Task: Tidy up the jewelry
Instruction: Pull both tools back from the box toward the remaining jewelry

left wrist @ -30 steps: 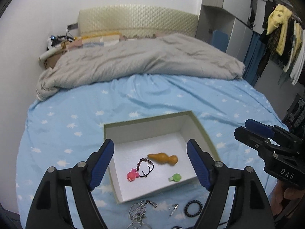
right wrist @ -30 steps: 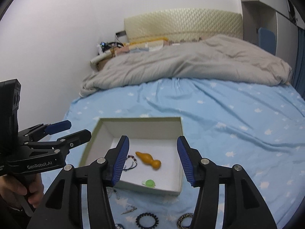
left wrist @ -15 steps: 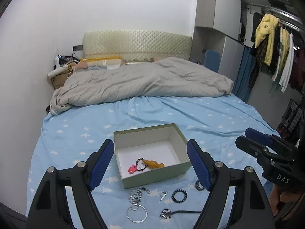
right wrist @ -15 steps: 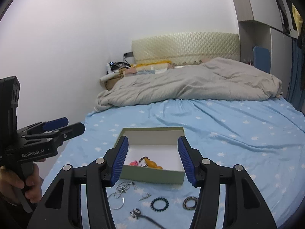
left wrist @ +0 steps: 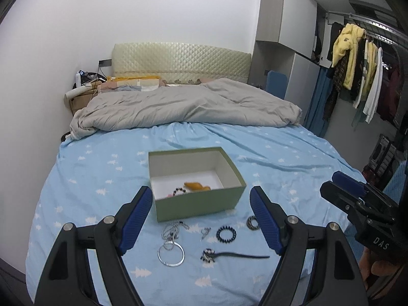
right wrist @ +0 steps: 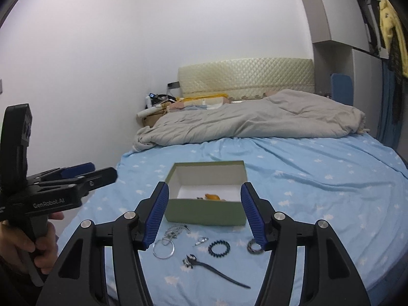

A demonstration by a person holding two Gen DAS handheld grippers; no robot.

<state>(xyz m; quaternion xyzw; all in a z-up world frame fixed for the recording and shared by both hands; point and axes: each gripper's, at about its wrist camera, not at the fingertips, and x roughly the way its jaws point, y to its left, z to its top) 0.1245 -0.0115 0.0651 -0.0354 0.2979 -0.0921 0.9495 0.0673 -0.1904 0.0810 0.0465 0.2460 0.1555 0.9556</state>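
A green box sits on the blue bed sheet with white stars. Its inside is white. In the box lie an orange gourd-shaped thing and a dark bead bracelet just beside it.

More jewelry lies on the sheet in front of the box. Near the box's front left corner is a silver chain, and a silver ring bangle touches its near end. A small silver clip lies near the middle of the box's front. A black bead bracelet lies further right, and a dark patterned ring lies in front of the box's right corner. A dark hair stick with a beaded end lies farthest from the box.

The left gripper hangs over the jewelry in front of the box. Its jaws are wide apart and hold nothing. The right gripper is also in front of the box. Its jaws have just been opening, and nothing is between them.

A grey blanket is bunched up far behind the box.
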